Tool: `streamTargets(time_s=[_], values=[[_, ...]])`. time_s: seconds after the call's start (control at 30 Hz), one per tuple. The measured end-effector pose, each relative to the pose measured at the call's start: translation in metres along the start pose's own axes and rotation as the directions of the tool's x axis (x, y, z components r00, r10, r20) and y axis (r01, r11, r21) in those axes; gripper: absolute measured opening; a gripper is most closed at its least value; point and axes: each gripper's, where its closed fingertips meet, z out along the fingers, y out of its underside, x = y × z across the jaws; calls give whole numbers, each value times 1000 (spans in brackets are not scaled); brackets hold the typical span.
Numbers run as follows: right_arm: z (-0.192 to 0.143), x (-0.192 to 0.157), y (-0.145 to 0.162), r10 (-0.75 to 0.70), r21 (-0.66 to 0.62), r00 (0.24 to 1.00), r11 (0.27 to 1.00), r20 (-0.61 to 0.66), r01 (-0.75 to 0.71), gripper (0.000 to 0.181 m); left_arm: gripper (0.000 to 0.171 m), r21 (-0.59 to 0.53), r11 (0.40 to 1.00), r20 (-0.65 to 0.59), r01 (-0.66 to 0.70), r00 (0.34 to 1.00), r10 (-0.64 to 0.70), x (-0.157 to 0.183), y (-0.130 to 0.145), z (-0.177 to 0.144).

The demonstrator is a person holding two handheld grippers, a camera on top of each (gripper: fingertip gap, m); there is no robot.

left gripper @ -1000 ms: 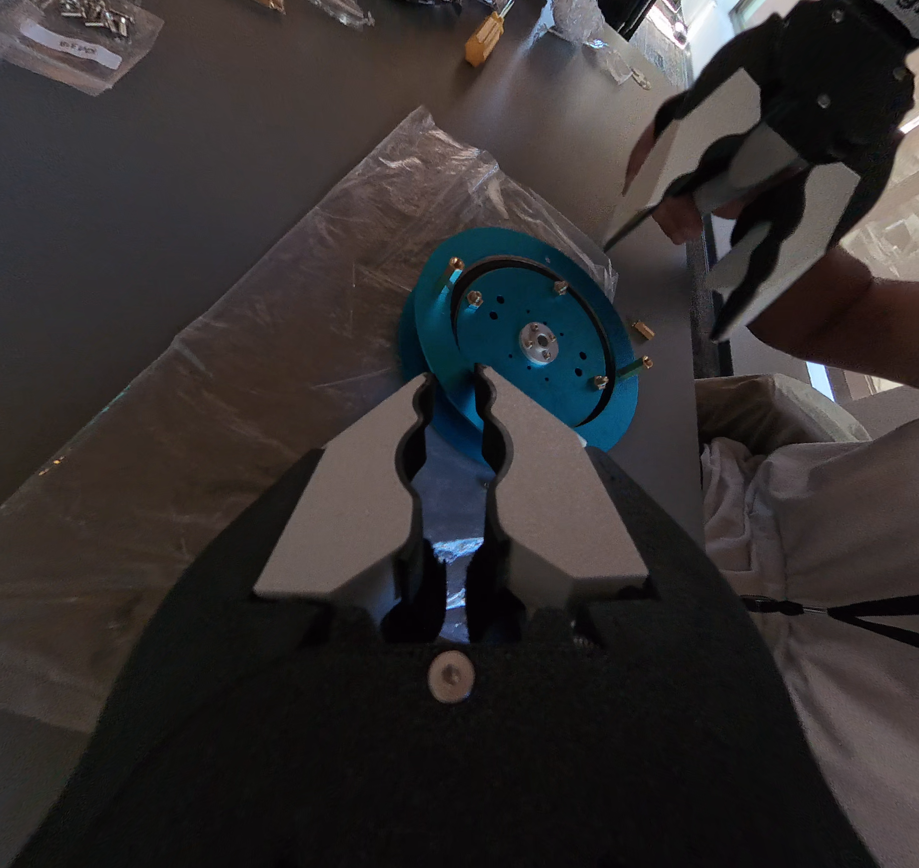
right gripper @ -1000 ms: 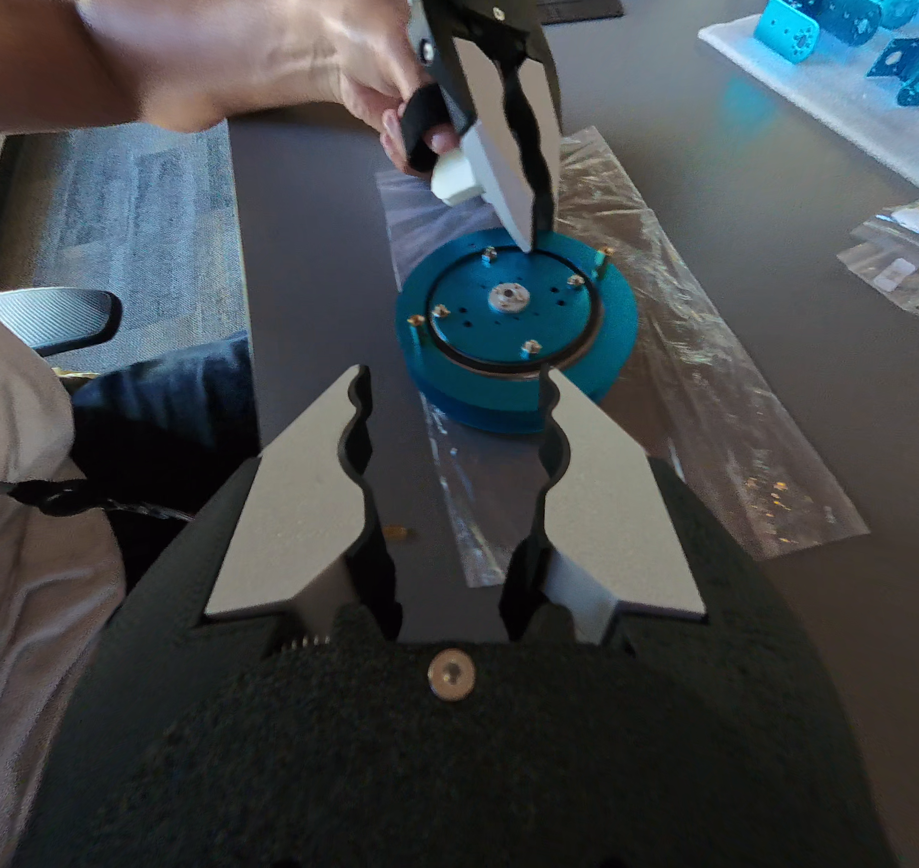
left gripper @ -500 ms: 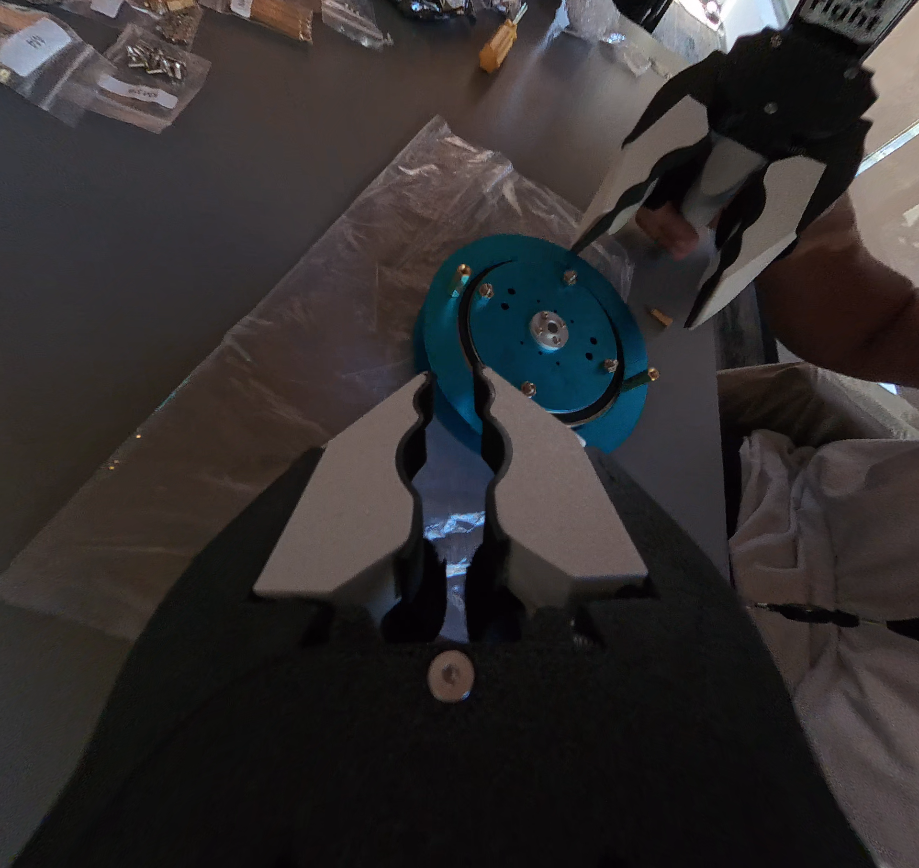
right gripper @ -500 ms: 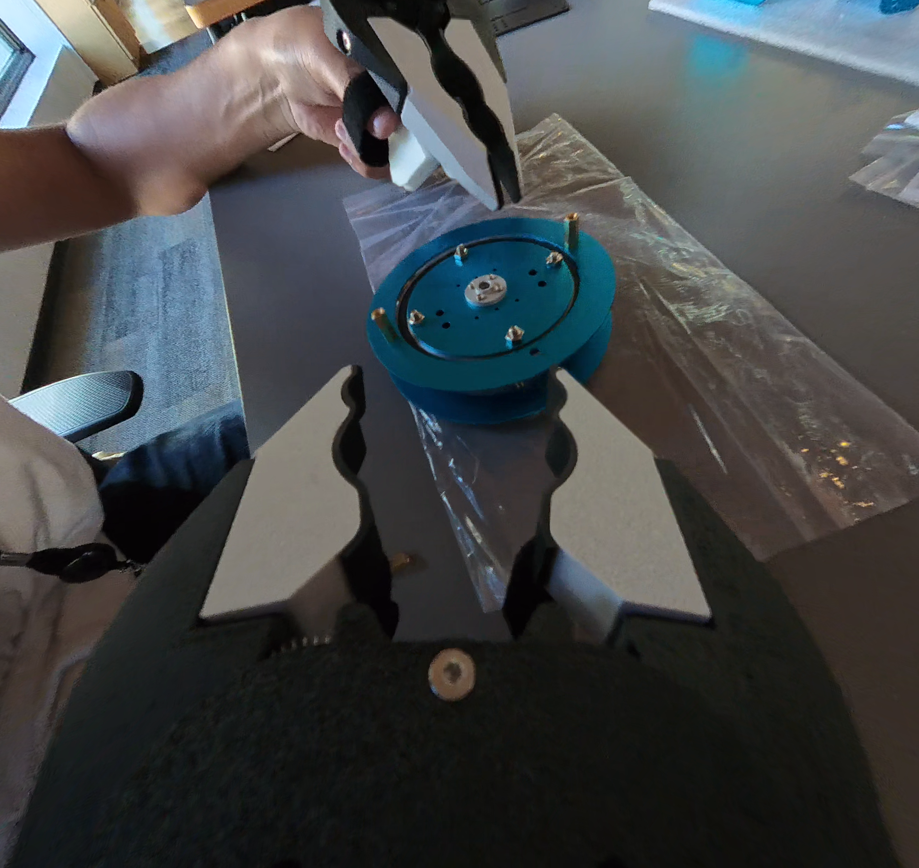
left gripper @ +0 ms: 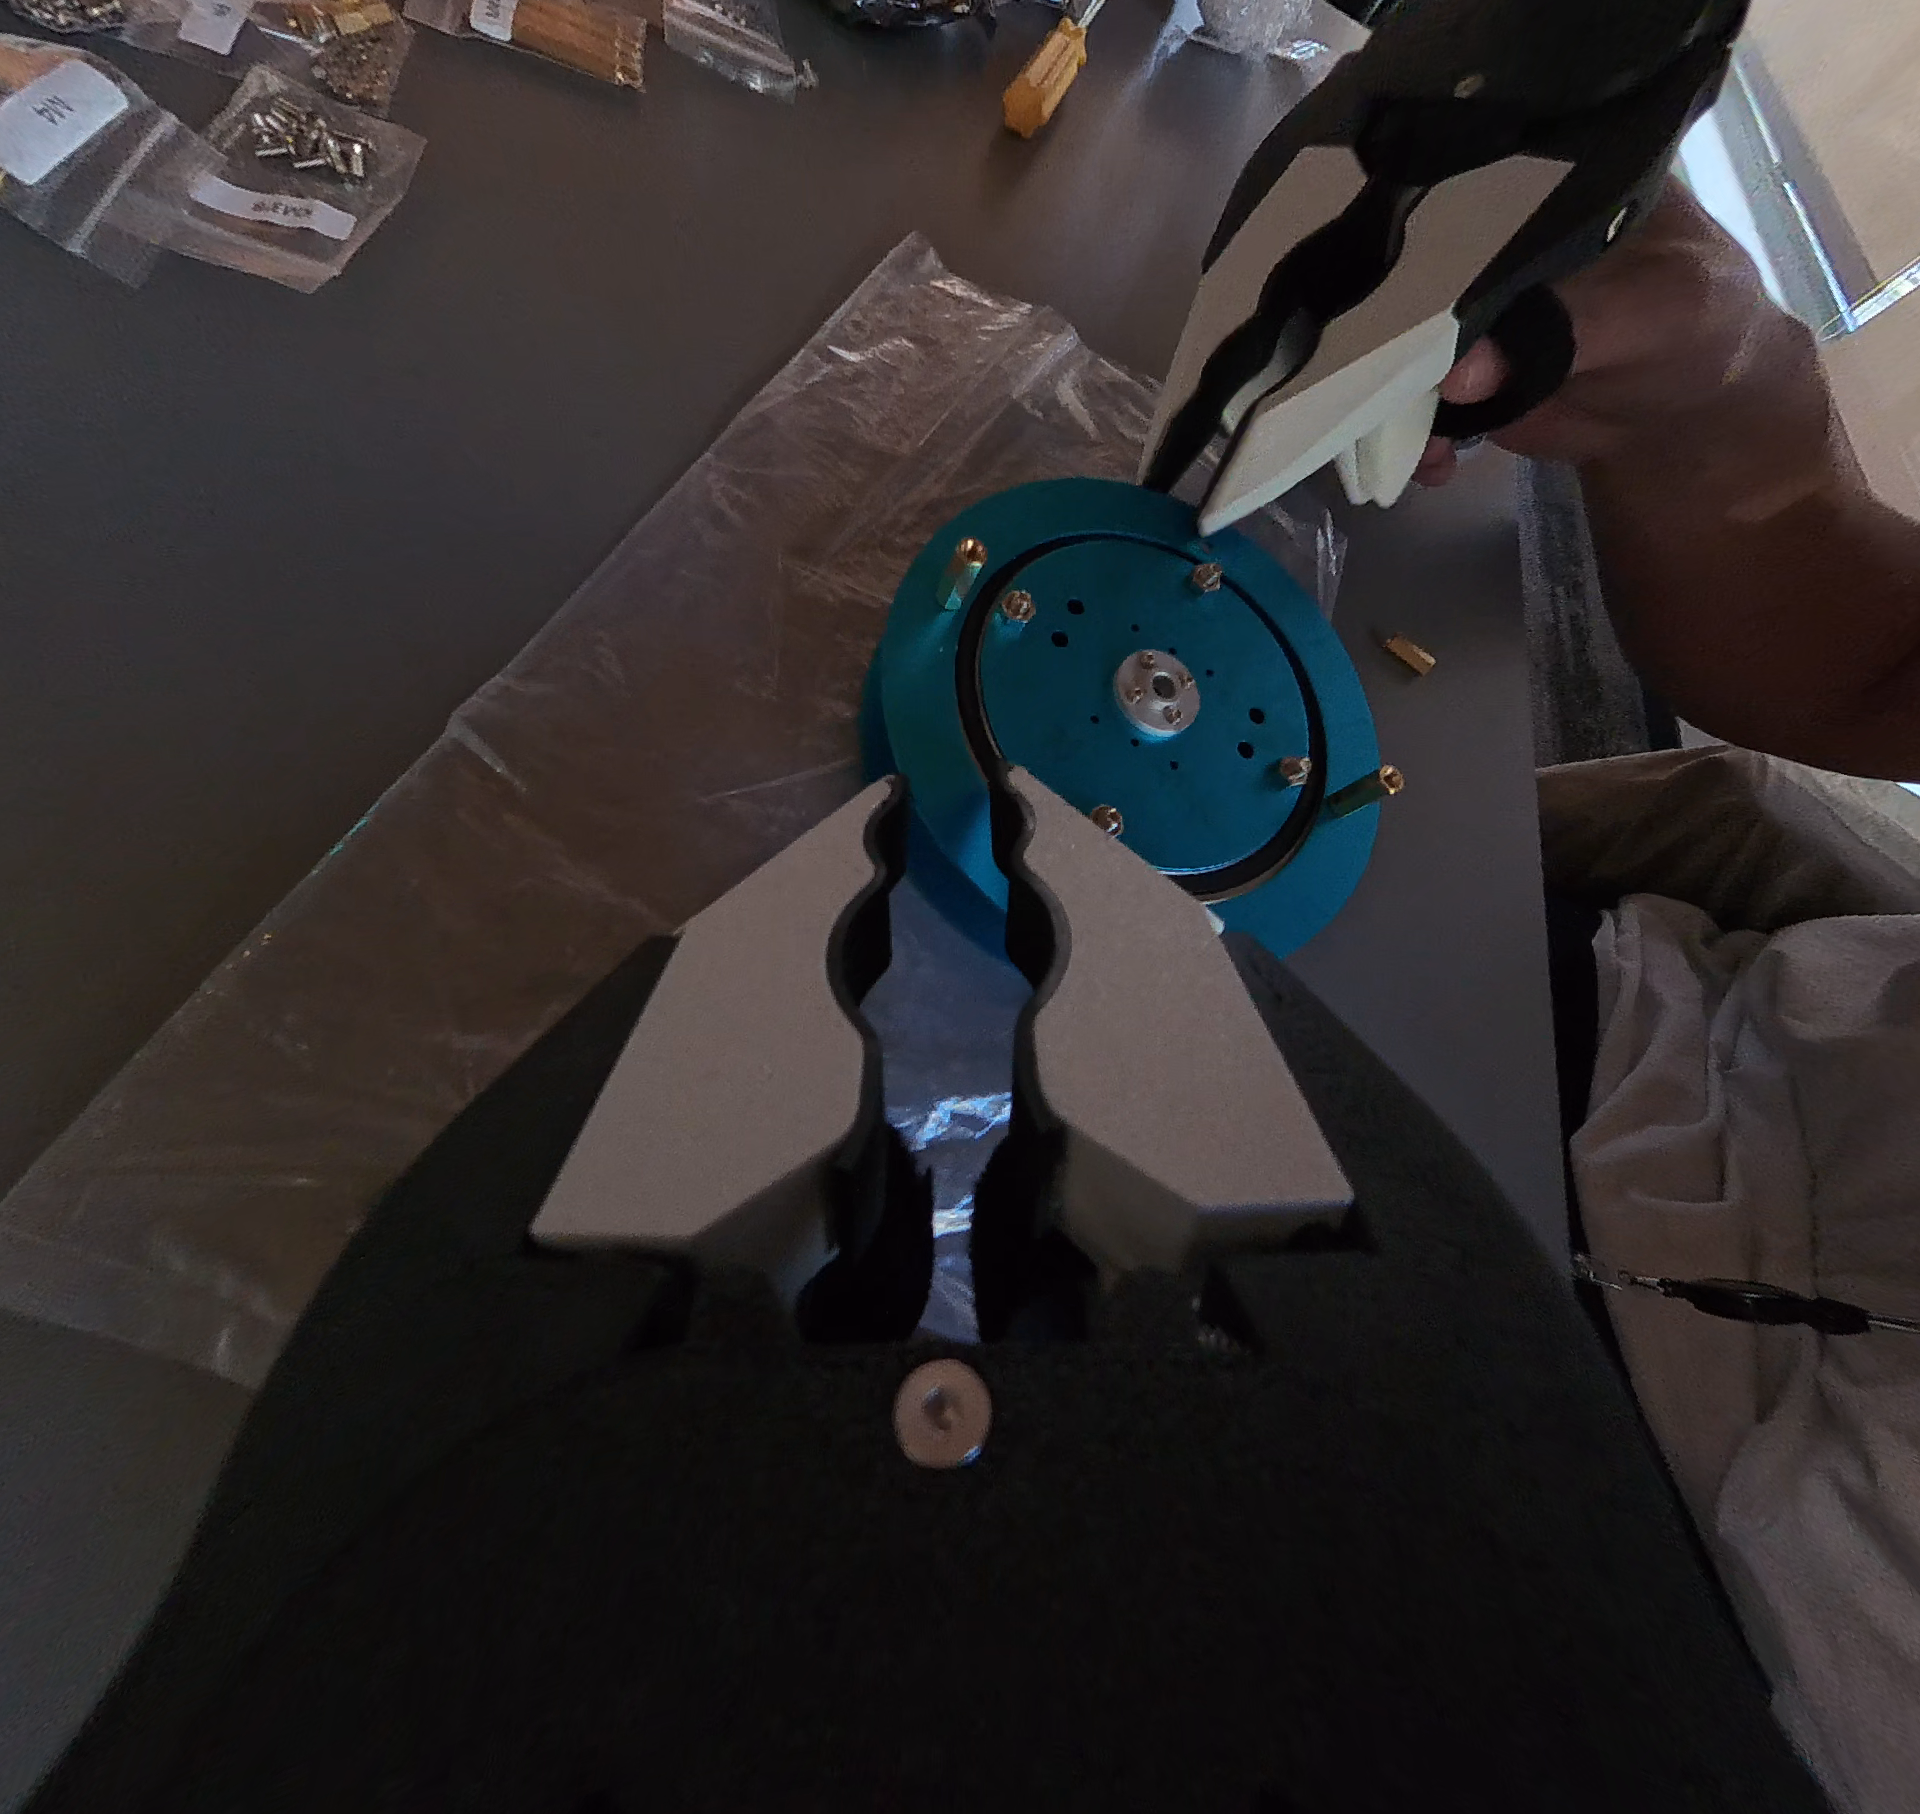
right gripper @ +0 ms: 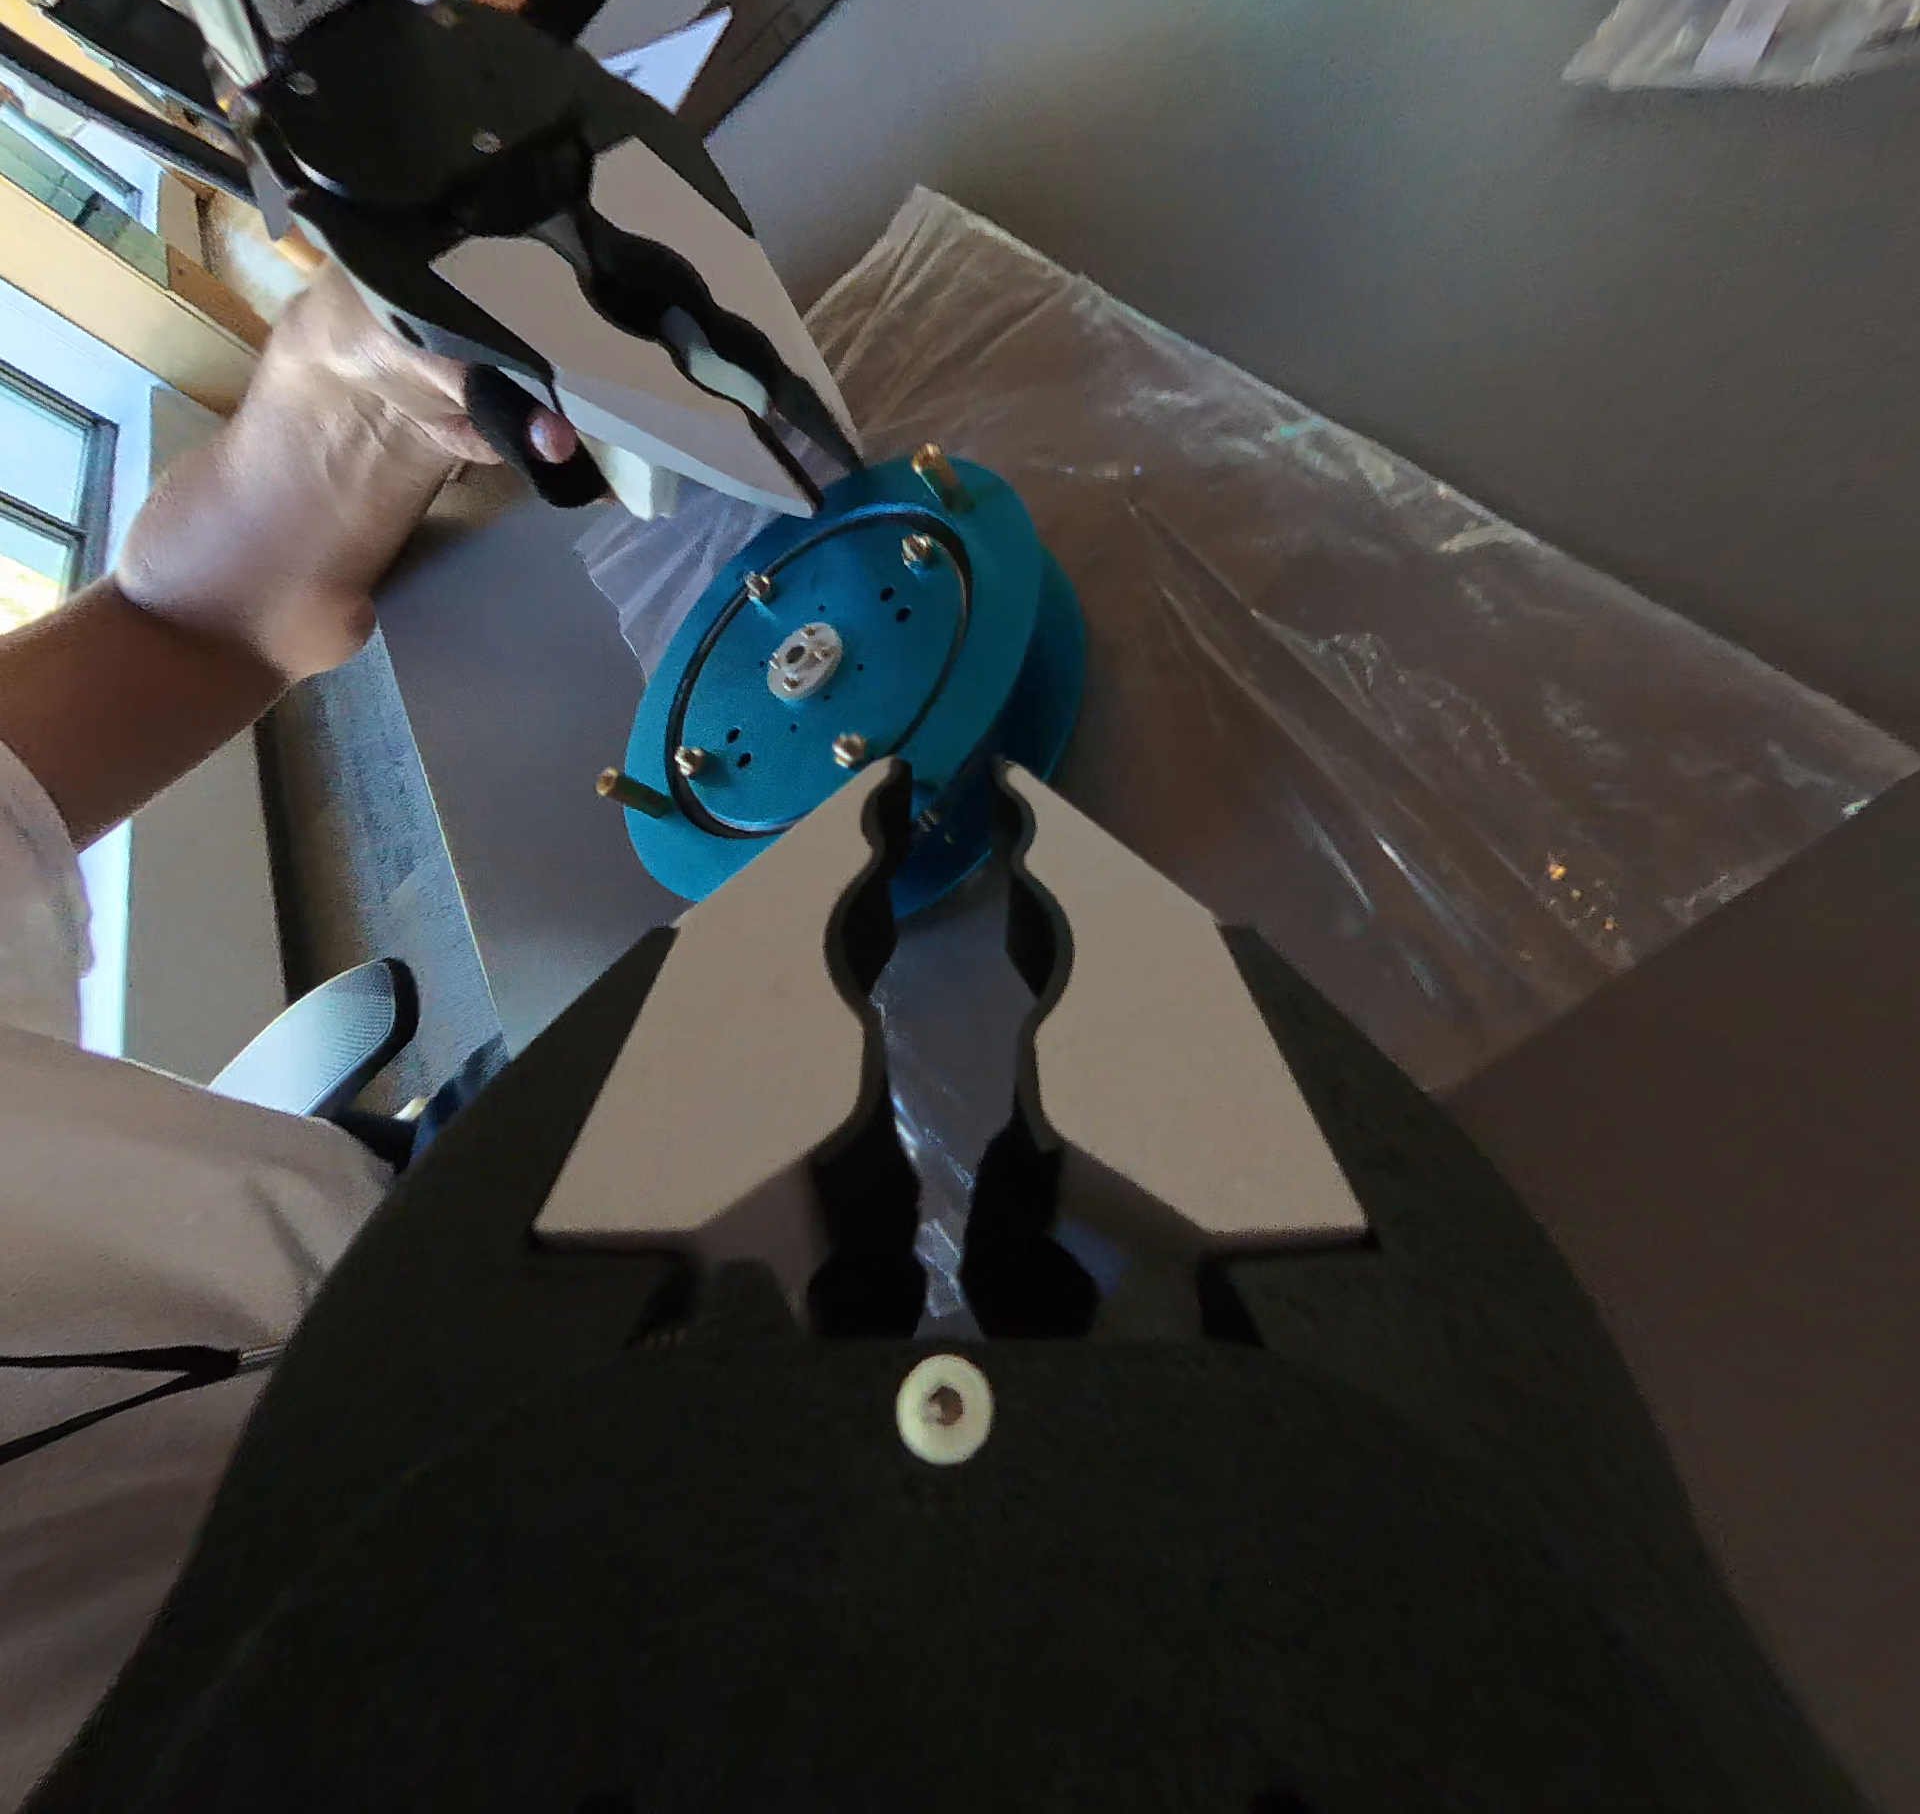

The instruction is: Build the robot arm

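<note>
Blue disc assembly (left gripper: 1122, 725) lies on a clear plastic bag (left gripper: 582, 829) spread over the dark table (left gripper: 520, 362), near the table's edge by the person. It is two stacked round plates; brass nuts ring the inner plate, a silver hub (left gripper: 1153, 692) sits at centre, and brass standoffs (left gripper: 961, 575) stand on the outer rim. Bag likely serves as a work mat.

Left gripper (left gripper: 945, 798): fingers narrowly parted, tips straddling the disc's near rim. Whether they pinch it — cannot tell; a gap shows between the fingers in its own view.

Right gripper (right gripper: 940, 782): likewise nearly closed, a slim gap between the fingers, tips at the opposite rim beside a standoff. Firm contact not confirmed. Seen from the left wrist view, its tips touch or hover just above the far rim.

The two grippers sit on opp. sides of the disc, which reads as bracing or a two-handed hold — a judgement only.

Elsewhere: one loose brass standoff (left gripper: 1410, 652) on the table just beside the disc; small bags of hardware (left gripper: 301, 154) and a yellow-handled screwdriver (left gripper: 1044, 81) well apart at the far side.
</note>
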Motion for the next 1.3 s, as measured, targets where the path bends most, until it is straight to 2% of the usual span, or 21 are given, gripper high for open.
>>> streamTargets(time_s=[0.13,0.43,0.7,0.87,1.03,1.13,1.2,1.3], values=[[1,-4,2,48,3,997,999,57,-48,8,15,-10,1000,1,-3,1000,3,-1,3,2],[-5,2,1,22,-8,999,1000,31,-21,6,15,-3,1000,-19,-3,1000,3,4,3,6],[-6,-2,4,68,-10,994,998,89,-68,6,15,0,1000,-12,-3,1000,3,3,2,7],[-10,-2,5,63,-15,995,998,79,-62,6,15,1,1000,-1,-16,1000,16,2,1,5],[-25,3,-9,41,50,997,998,58,-44,7,16,56,998,6,-14,1000,13,0,-9,-3],[-29,-1,-19,-55,81,997,995,59,50,12,17,81,996,5,-38,999,38,1,-13,-5],[-29,-1,-30,-211,90,977,974,27,207,17,17,93,993,7,-72,997,71,4,-15,-5],[-17,-1,-48,-507,67,860,862,53,503,25,18,96,985,29,-145,989,143,8,-15,-4]])
